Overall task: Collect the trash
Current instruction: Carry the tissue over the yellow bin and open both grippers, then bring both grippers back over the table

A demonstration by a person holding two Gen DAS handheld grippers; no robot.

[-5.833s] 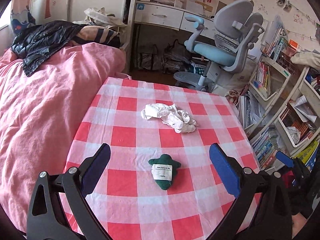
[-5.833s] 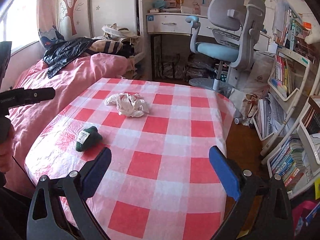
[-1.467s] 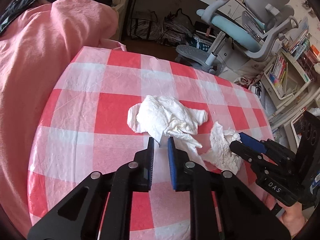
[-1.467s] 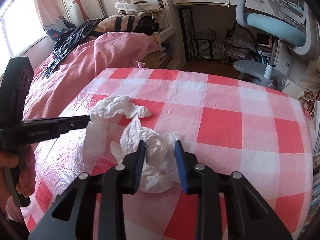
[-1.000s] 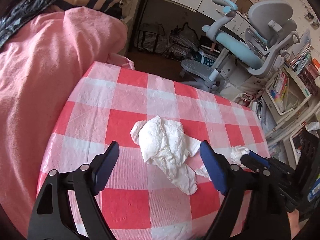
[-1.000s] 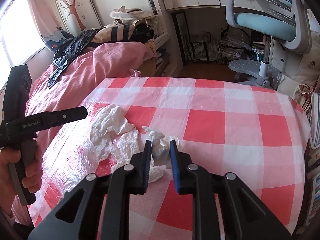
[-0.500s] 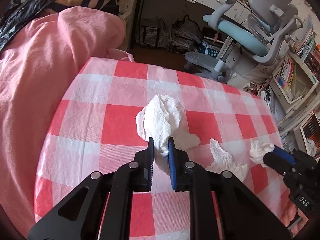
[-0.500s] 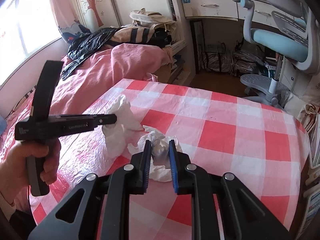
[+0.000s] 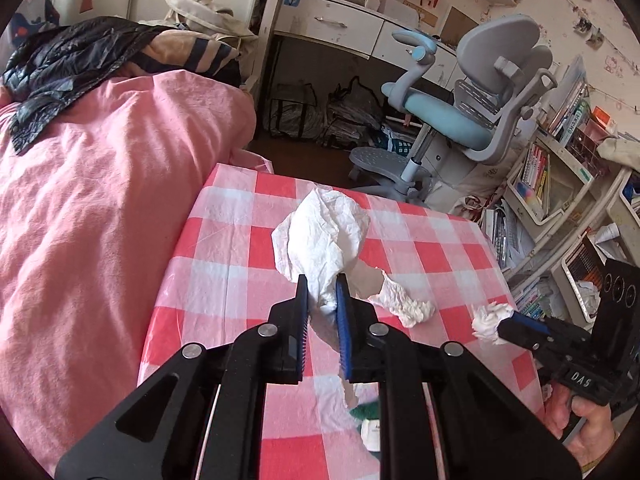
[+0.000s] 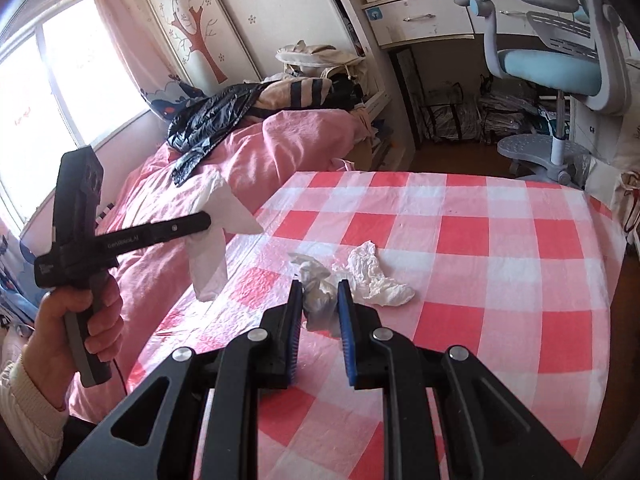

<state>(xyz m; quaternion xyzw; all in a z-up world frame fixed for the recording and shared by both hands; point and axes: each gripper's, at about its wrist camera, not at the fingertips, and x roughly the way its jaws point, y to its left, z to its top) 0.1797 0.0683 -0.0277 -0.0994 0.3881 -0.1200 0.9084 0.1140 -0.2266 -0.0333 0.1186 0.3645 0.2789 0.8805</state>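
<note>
A: Where is the left gripper (image 9: pixel 322 294)?

B: In the left wrist view it sits at centre frame, its jaws clamped on a large crumpled white tissue sheet (image 9: pixel 324 240). The sheet bulges above the blue pads and a tail of it hangs below them. In the right wrist view the same gripper shows at the left of the frame, held in the person's left hand (image 10: pixel 76 320), with the sheet dangling clear of the bench (image 10: pixel 460 240), which wears a red-and-white checked cloth.

A: And the right gripper (image 10: pixel 320 300)?

B: Lower centre of its own view, jaws pressed on a small grey-white tissue wad (image 10: pixel 318 298). In the left wrist view that gripper comes in from the right edge with the wad at its tip.

A: Anything left lying on the bench?

B: One loose crumpled white tissue scrap (image 10: pixel 378 280), just right of the right gripper's pads in the right wrist view and resting on the cloth. A dark green soft toy with a white label (image 9: pixel 368 420) peeks out between the left gripper's arms at the bottom of the left wrist view, mostly hidden.

A: The surroundings?

B: A bed with a pink cover (image 9: pixel 100 220) fills the left of that view, and a grey and light blue desk chair (image 9: pixel 480 120) stands at the upper right.
</note>
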